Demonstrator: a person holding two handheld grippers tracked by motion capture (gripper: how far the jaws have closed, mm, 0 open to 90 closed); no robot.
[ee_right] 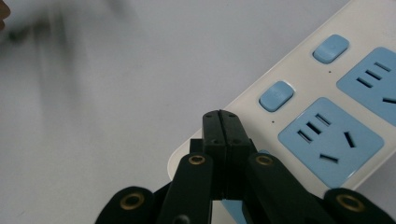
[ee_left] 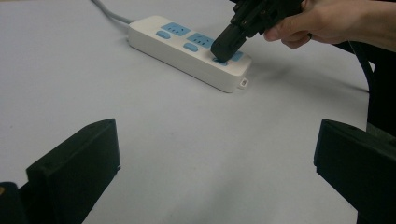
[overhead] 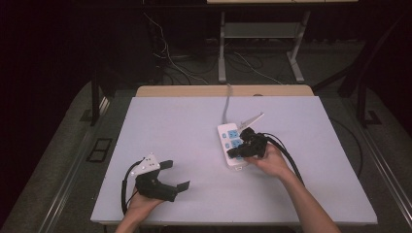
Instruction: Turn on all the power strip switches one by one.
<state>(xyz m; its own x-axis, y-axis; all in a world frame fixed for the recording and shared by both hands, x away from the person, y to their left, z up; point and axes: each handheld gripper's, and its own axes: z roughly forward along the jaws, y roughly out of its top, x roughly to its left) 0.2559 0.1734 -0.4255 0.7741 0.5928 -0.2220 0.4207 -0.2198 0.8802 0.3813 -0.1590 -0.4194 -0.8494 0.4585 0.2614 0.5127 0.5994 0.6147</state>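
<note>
A white power strip (overhead: pixel 227 132) with blue sockets and blue switches lies right of the table's middle. My right gripper (overhead: pixel 234 153) is shut, with nothing between its jaws. Its joined tips point down onto the strip's near end. In the left gripper view those tips (ee_left: pixel 223 52) rest on the end blue switch of the power strip (ee_left: pixel 177 44). In the right gripper view the right gripper (ee_right: pixel 221 117) hides that switch, and a second switch (ee_right: pixel 276 95) and a socket (ee_right: pixel 330 143) lie just past it. My left gripper (overhead: pixel 176 175) stands open near the front left, empty, its jaws (ee_left: pixel 217 140) wide apart.
The strip's grey cable (overhead: pixel 227 104) runs off the table's far edge. A small white tag (ee_left: pixel 243 83) sticks out of the strip's near end. The pale tabletop (overhead: pixel 180 126) ends close to my left hand at the front. A desk frame (overhead: pixel 222 43) and loose cables stand on the floor beyond.
</note>
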